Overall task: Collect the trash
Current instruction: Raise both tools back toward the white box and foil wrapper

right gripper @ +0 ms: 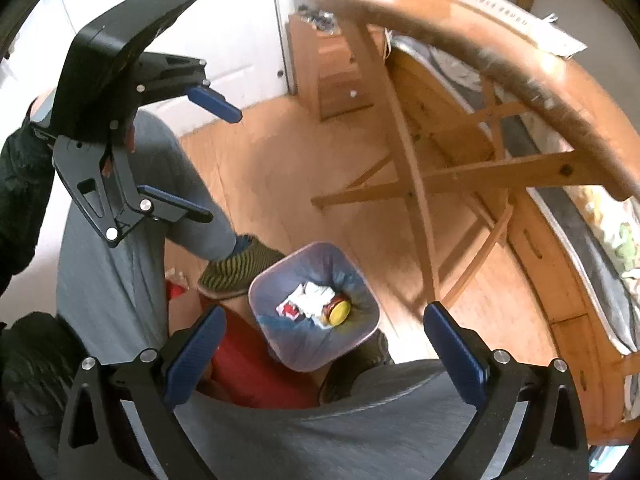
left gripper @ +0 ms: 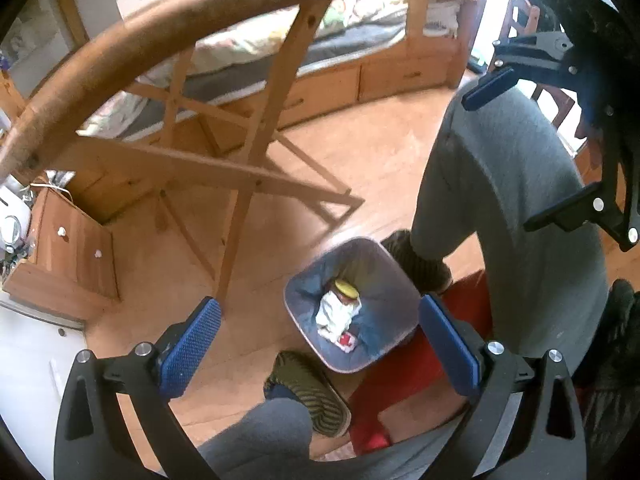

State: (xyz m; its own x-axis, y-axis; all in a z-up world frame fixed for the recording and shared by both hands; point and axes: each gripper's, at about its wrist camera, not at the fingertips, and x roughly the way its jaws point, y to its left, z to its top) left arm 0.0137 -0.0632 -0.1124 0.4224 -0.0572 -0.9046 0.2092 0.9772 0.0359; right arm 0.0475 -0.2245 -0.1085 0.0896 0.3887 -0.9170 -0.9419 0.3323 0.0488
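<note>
Trash sits inside the one bin [left gripper: 352,304] on the wooden floor [left gripper: 380,160], between the person's two slippered feet [left gripper: 308,392]. Judged from this, collection looks largely done: no loose trash shows on the floor in either view, though what lies on top of the desk [left gripper: 168,36] is mostly hidden, apart from one printed paper sheet [right gripper: 516,16] at its far edge. Whether that sheet is trash I cannot tell.

Count, largest first:
- One bed [left gripper: 280,52] with patterned bedding along the wall.
- One wooden desk on crossed legs, standing near the bin.
- One small drawer unit [right gripper: 332,76] by the white door.
- One bin with a bluish liner.
- Inside the bin: one crumpled white wad [right gripper: 310,300], one jar with a yellow lid [right gripper: 338,314], one small red-and-white scrap [right gripper: 288,310]. Three pieces visible.

Left gripper [left gripper: 320,344]: fingers apart, nothing between them, hanging above the bin. Right gripper [right gripper: 324,354]: fingers apart, likewise empty, also above the bin.
</note>
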